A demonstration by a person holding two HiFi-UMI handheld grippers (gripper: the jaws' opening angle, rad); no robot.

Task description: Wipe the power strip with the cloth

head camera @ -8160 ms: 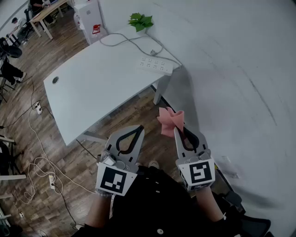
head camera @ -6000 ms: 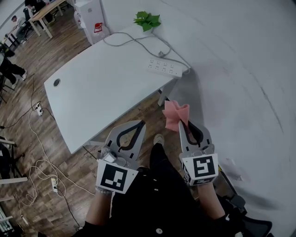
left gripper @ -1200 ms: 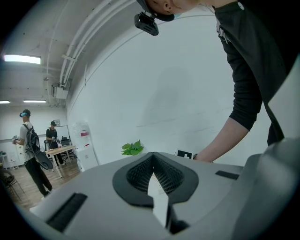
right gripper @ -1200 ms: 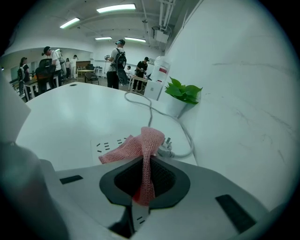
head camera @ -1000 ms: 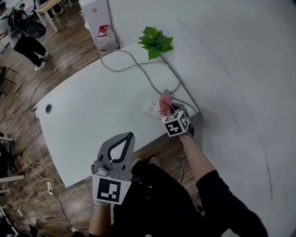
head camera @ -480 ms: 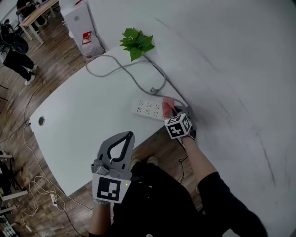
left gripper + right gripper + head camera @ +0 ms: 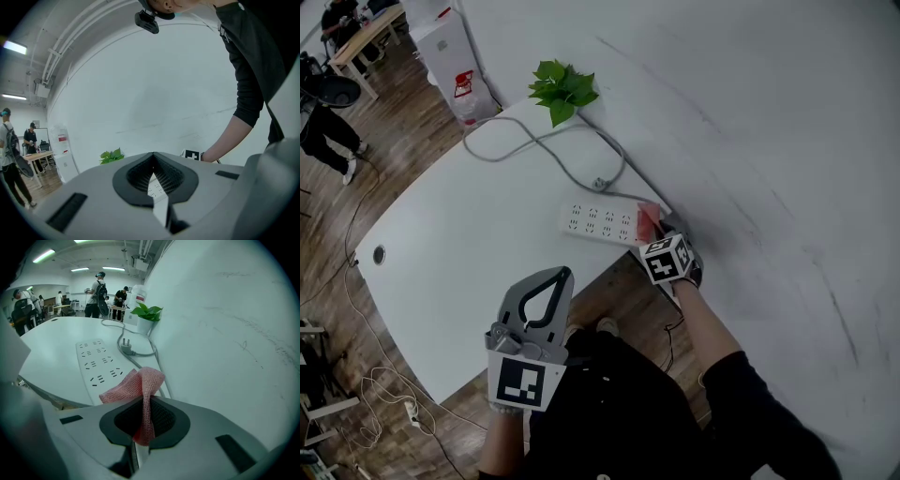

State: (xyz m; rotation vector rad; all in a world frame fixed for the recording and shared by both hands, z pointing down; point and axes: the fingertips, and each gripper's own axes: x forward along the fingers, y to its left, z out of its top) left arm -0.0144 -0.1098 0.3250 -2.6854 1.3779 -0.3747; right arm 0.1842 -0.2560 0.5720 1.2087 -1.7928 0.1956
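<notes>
A white power strip (image 7: 601,222) (image 7: 97,364) lies near the right corner of the white table (image 7: 469,244), its grey cable looping back toward the wall. My right gripper (image 7: 653,230) (image 7: 143,401) is shut on a pink cloth (image 7: 649,217) (image 7: 137,386), which hangs over the strip's right end; whether it touches cannot be told. My left gripper (image 7: 551,279) (image 7: 153,165) is shut on nothing and held off the table's front edge, well short of the strip.
A small green plant (image 7: 560,88) stands at the table's back edge against the white wall. The grey cable (image 7: 544,141) and its plug (image 7: 125,348) lie behind the strip. A white water dispenser (image 7: 445,52) and people stand on the wooden floor beyond.
My right gripper has carried the cloth from in front of the table onto the power strip, then slid right toward the strip's right end. The left gripper stays put.
</notes>
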